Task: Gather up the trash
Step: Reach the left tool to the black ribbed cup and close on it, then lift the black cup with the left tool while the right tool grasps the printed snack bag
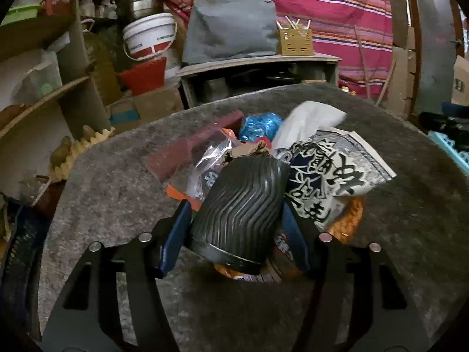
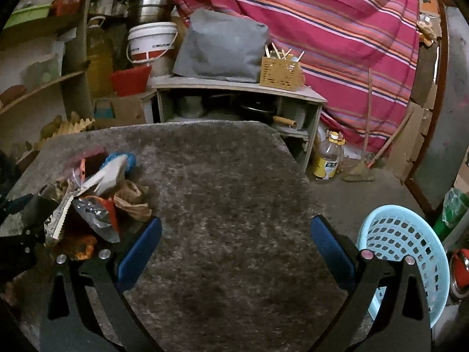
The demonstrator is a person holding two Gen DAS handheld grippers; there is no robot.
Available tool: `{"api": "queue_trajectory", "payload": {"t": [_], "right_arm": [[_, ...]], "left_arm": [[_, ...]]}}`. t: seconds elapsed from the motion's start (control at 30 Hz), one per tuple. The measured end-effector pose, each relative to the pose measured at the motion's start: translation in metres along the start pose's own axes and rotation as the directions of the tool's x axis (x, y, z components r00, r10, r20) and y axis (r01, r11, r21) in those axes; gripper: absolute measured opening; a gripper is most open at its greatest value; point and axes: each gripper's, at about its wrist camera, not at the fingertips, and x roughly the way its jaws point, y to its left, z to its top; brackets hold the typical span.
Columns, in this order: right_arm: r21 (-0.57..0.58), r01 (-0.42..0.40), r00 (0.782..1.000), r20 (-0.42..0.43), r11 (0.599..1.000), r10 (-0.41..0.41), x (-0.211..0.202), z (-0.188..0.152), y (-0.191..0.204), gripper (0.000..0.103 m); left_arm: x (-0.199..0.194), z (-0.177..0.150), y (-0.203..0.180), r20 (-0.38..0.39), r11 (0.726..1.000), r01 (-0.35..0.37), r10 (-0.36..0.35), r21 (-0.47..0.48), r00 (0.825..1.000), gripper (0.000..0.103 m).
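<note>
A pile of trash (image 1: 263,152) lies on a grey shaggy mat (image 1: 117,193): a blue crumpled bag (image 1: 259,126), a white printed wrapper (image 1: 331,176), clear plastic (image 1: 208,161), a dark red box (image 1: 190,143). My left gripper (image 1: 236,223) is shut on a black ribbed paper cup (image 1: 243,205) lying on its side over the pile. In the right wrist view my right gripper (image 2: 236,240) is open and empty over the bare mat (image 2: 228,193), with the pile (image 2: 96,199) to its left. A light blue perforated basket (image 2: 407,252) stands at the lower right.
Behind the mat stands a low wooden shelf (image 2: 240,88) with a grey cushion (image 2: 219,50) and a yellow utensil holder (image 2: 280,73). A white bucket (image 2: 152,44) and a red basket (image 2: 130,80) sit to the left. An oil bottle (image 2: 328,158) stands on the floor.
</note>
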Motion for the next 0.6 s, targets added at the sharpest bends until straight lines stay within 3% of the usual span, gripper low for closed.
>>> {"api": "queue_trajectory", "payload": {"t": [0.27,0.47,0.6], "right_arm": [[-0.019,-0.027,1.000,0.015,0.999,0.027,-0.011,-0.001,0.016,0.099],[-0.005,-0.064,0.998,0.016,0.998,0.064,-0.015,0.002,0.037,0.099],[0.002,-0.087,0.994,0.066,0.996,0.087,-0.028,0.012,0.053,0.099]], "left_arm": [[-0.045,-0.006,0.022,0.018,1.000,-0.020,0.020,0.000,1.000,0.055],[-0.066,-0.017,0.063,0.031,0.993,-0.110,0.111,-0.051,0.993,0.055],[-0.067,-0.022,0.093,0.026,0.974,-0.191,0.196,-0.124,0.980,0.055]]}}
